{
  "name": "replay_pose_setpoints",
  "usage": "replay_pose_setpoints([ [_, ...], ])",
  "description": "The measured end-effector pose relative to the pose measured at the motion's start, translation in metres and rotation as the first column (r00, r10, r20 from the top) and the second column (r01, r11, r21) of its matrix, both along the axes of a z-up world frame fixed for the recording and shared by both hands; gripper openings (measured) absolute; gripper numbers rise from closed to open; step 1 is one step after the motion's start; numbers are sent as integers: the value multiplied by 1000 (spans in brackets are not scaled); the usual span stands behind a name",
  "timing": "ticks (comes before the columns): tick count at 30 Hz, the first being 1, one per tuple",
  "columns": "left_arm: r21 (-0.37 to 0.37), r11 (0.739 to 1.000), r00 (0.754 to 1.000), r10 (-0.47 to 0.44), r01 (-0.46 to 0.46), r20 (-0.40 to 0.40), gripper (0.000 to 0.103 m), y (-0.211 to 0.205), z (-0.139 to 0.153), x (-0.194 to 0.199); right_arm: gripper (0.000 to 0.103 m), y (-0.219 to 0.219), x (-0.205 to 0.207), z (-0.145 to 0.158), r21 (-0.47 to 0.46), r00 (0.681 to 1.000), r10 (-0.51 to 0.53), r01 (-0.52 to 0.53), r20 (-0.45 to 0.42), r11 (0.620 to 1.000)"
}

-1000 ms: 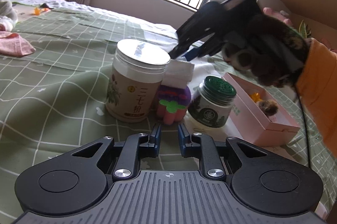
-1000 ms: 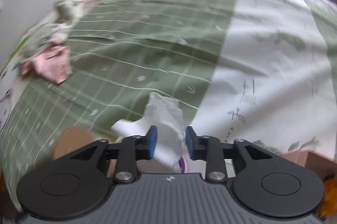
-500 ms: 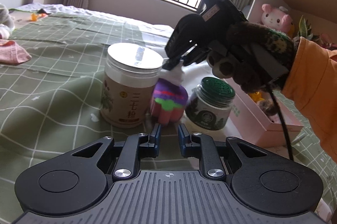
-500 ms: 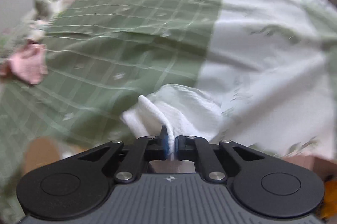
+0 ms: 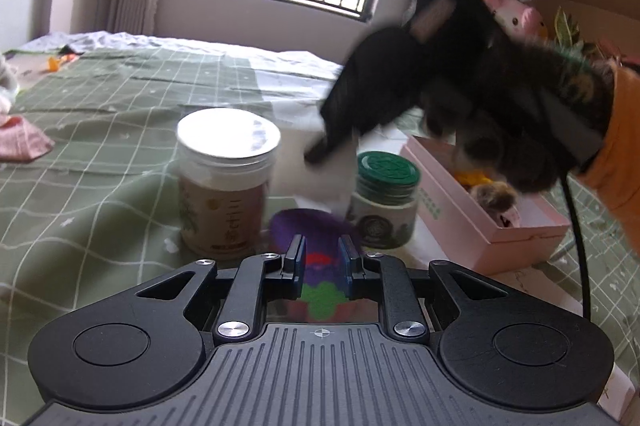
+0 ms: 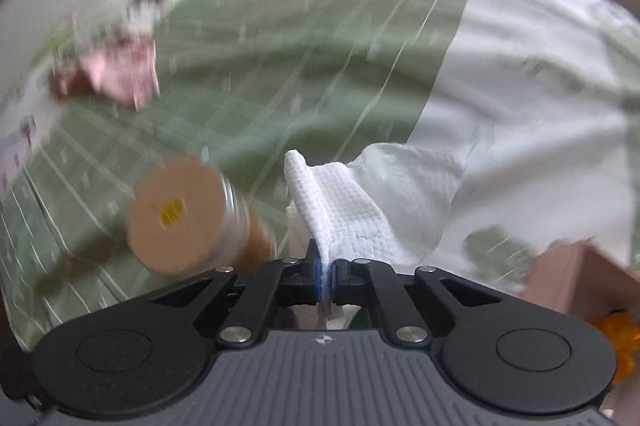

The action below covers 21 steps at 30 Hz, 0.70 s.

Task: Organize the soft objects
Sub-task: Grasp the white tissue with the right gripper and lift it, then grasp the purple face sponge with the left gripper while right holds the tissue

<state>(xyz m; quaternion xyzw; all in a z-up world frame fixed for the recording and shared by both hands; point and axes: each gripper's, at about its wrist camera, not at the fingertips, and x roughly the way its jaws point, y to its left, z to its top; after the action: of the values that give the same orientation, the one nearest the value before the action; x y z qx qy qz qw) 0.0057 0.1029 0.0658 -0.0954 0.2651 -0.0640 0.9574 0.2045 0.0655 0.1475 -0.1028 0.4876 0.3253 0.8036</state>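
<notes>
While the left claw (image 5: 321, 262) sits low over the bed (image 5: 100, 153), its jaws stand a narrow gap apart with the purple, red and green plush toy (image 5: 316, 238) between the pads; can't tell if the pads actually press it. Left of the toy: tall jar with a white lid (image 5: 226, 181), upright on the green checked cover. Behind the toy, blurred white cloth. Right of the toy: short jar with a green lid (image 5: 386, 199), then an open pink box (image 5: 488, 209) with small plush items inside. Above those, gloved hand (image 5: 520, 121) carrying the right claw (image 6: 327, 272), motion-blurred.

Right wrist view: jaws pressed together, pinching a fold of the white waffle-weave cloth (image 6: 360, 201), which bunches up in front of the fingers, over the bed. Tall jar lower left, pink box corner at right.
</notes>
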Motion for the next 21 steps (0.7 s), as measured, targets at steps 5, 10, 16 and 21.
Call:
replay_pose_setpoints([
  [5, 240, 971, 997, 0, 20, -82, 23, -46, -8, 26, 5, -36, -6, 45, 114, 996, -43, 34, 82, 993],
  [10, 282, 958, 984, 6, 45, -177, 25, -68, -17, 49, 5, -59, -6, 57, 144, 993, -60, 45, 102, 989],
  [16, 224, 972, 973, -23, 76, -230, 25, -73, -16, 62, 5, -71, -6, 50, 162, 993, -79, 65, 83, 985],
  [21, 236, 969, 976, -17, 69, -218, 24, -77, -18, 64, 5, -70, -8, 46, 148, 993, -79, 66, 88, 987],
])
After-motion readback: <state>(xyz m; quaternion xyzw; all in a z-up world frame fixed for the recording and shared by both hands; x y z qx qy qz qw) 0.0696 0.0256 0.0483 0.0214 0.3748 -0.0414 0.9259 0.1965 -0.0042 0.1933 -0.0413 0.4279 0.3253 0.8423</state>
